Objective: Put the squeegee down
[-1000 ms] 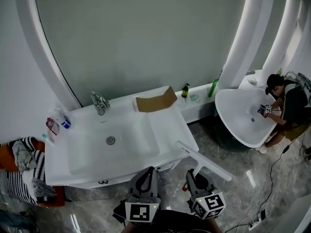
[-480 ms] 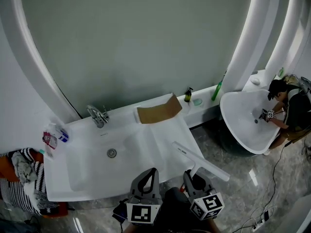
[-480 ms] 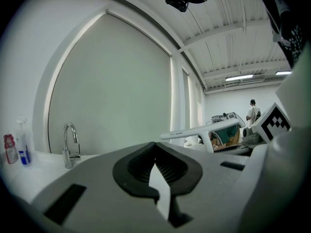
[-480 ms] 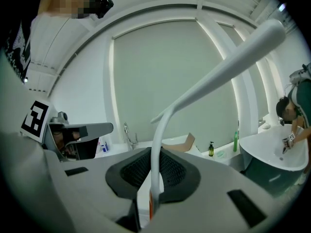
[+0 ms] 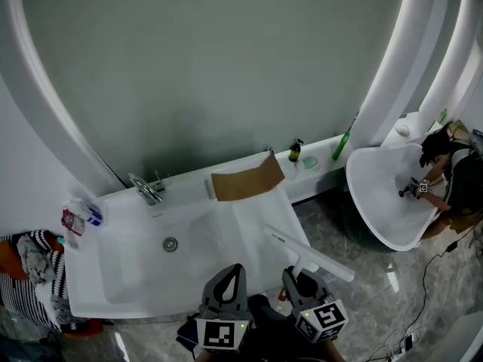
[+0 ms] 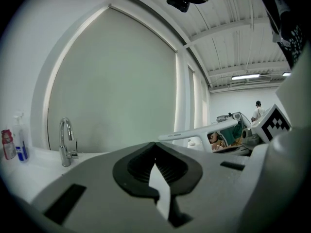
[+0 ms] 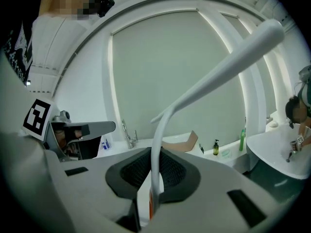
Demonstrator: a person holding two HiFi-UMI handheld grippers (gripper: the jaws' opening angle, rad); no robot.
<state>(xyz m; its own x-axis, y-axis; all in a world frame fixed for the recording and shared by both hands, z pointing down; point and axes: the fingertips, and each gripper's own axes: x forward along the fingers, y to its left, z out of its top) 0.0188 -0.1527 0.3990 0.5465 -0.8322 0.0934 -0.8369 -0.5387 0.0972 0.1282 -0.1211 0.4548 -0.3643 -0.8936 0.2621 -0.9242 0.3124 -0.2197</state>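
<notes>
Squeegee [image 5: 308,252], white plastic with a long straight blade bar on a short curved handle, is not yet down: the right gripper [image 5: 293,276] is clamped on the handle, which rises from between its dark ribbed pads and carries the bar crosswise ahead of them. From the head view the bar hangs at the near right corner of the white rectangular washbasin top [image 5: 256,221], its far end above the flat ledge to the right of the bowl and its right end out over the grey marble floor [image 5: 362,311]; whether any part touches the ledge cannot be told. Gripping the handle probably leaves the whole bar free to be laid flat, and that bare ledge, between the bowl and the folded brown cardboard piece [image 5: 245,179] further back, looks like the natural landing place. The left gripper [image 5: 238,270] sits just beside its partner with tips pressed together on nothing, apparently idle because one grasp is enough for so light a tool
</notes>
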